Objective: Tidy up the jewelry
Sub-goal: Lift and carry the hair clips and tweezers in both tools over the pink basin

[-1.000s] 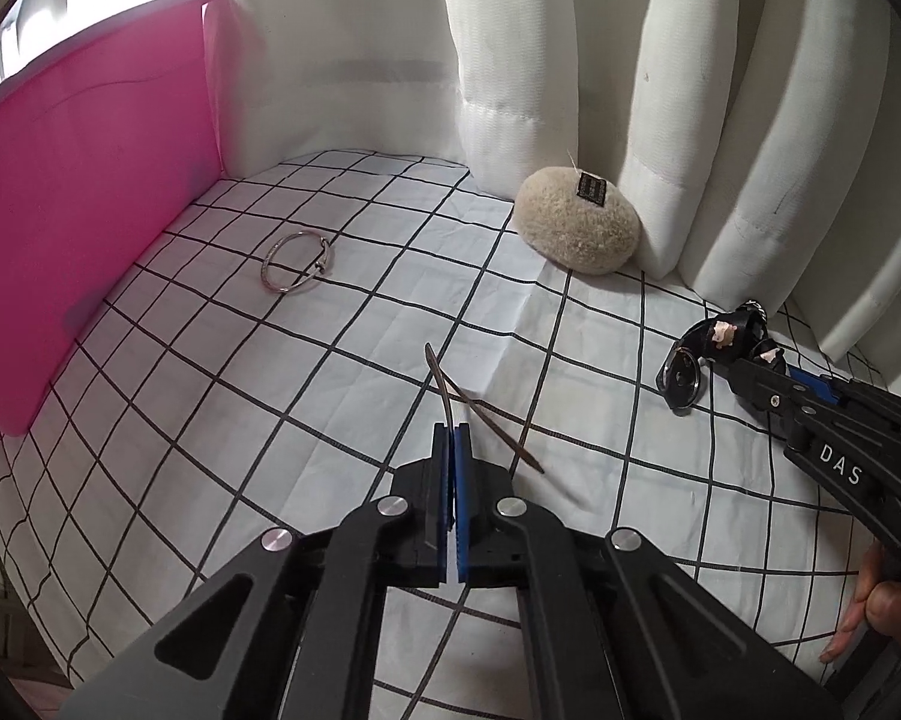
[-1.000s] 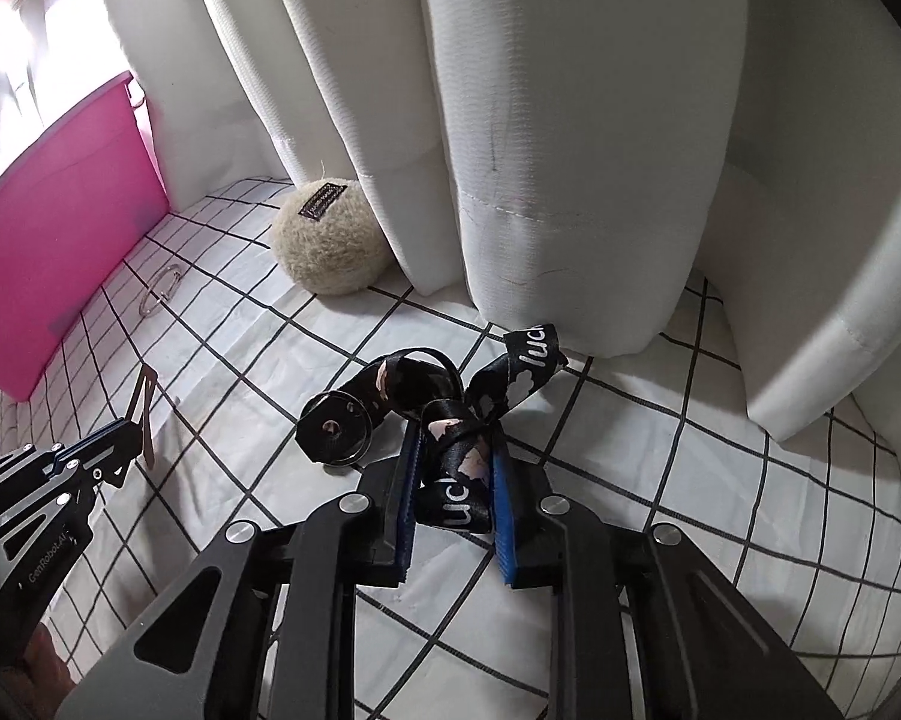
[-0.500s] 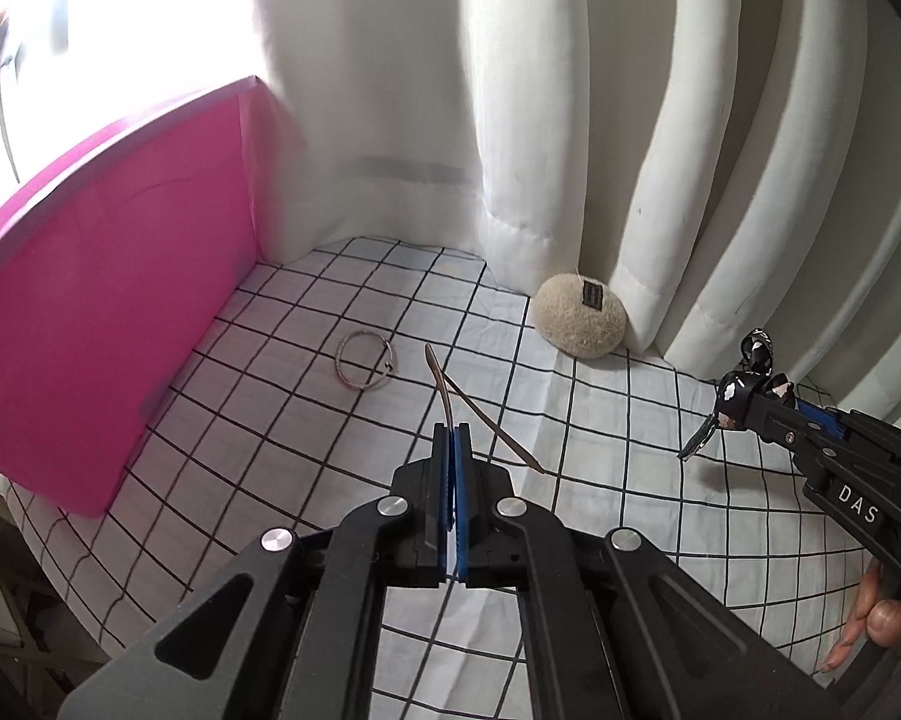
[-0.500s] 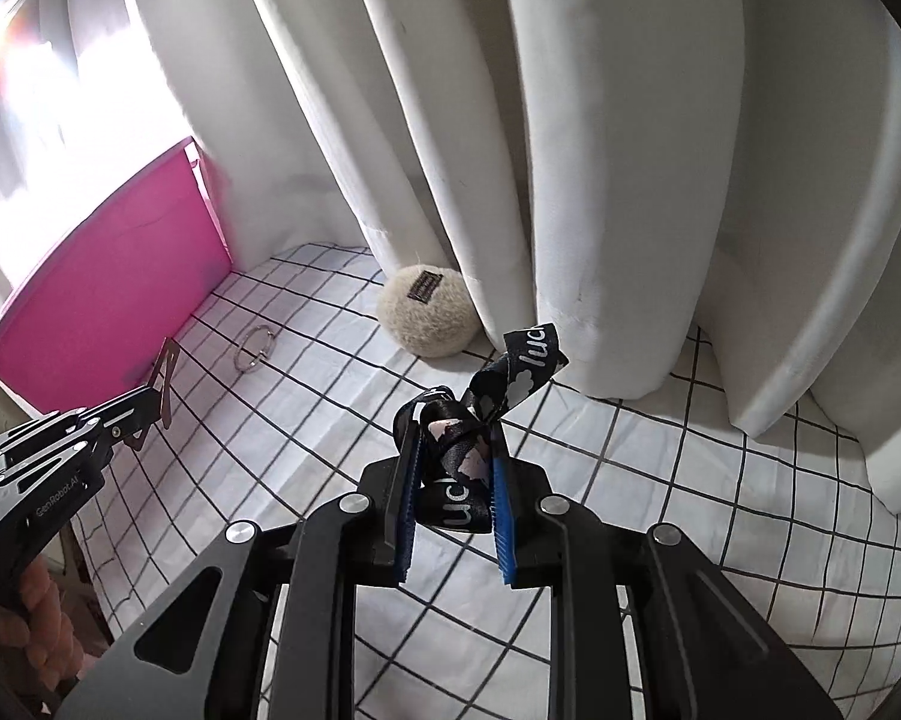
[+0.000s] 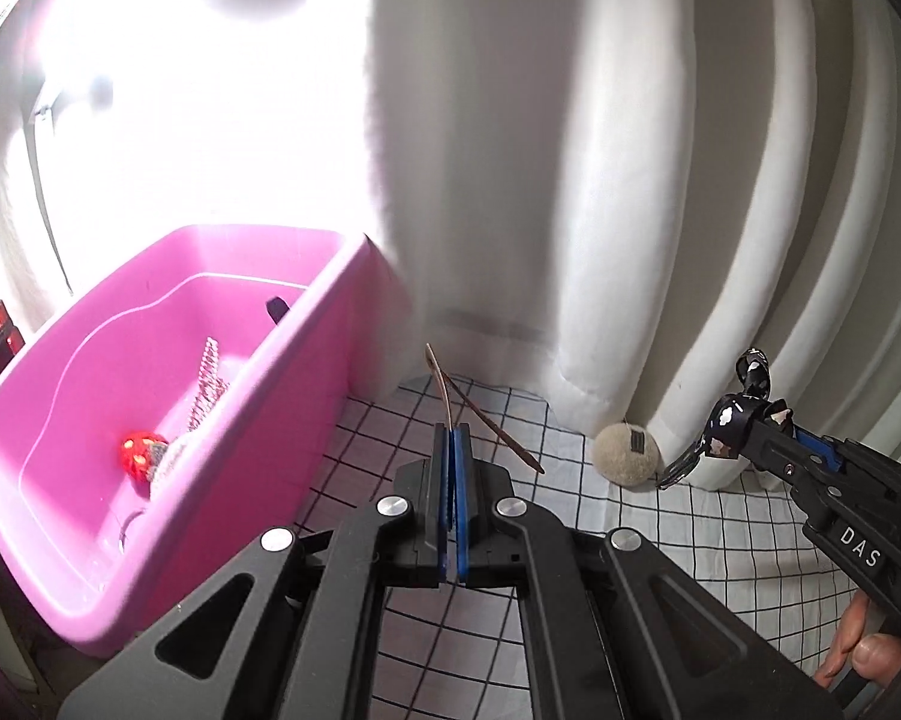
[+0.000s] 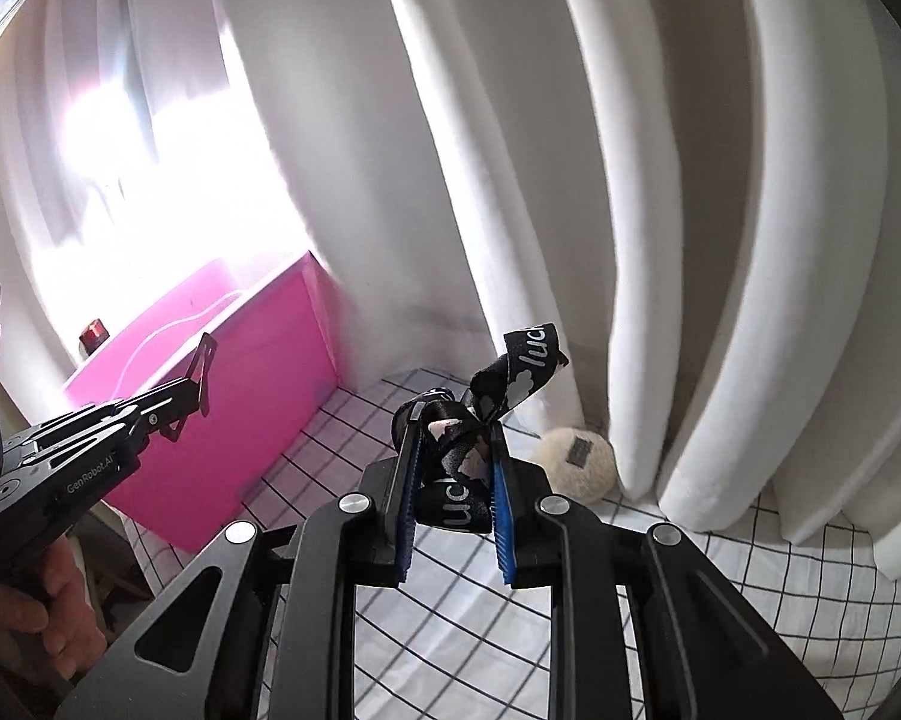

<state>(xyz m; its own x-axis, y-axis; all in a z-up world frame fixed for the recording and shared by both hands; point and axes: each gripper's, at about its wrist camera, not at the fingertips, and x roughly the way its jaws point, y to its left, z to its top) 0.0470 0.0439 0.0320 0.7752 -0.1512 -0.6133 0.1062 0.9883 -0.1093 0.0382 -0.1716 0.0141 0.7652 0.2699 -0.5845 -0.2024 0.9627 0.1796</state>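
Beside the pink bin, the left gripper is clamping a thin brown clip and the right gripper is gripping a black printed strap, both seemingly awaiting release inside.

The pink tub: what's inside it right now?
In the pink tub lie a silvery beaded chain, a red ornament and a dark piece by the far wall. The near wall hides part of the floor.

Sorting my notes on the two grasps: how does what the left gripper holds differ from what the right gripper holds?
The left gripper pinches a thin brown strap that stands stiffly up; the right gripper clamps a wide black printed ribbon, knotted and crumpled. The left jaws are nearly closed; the right jaws sit wider apart around the bunched ribbon. Both items are held off the checked cloth.
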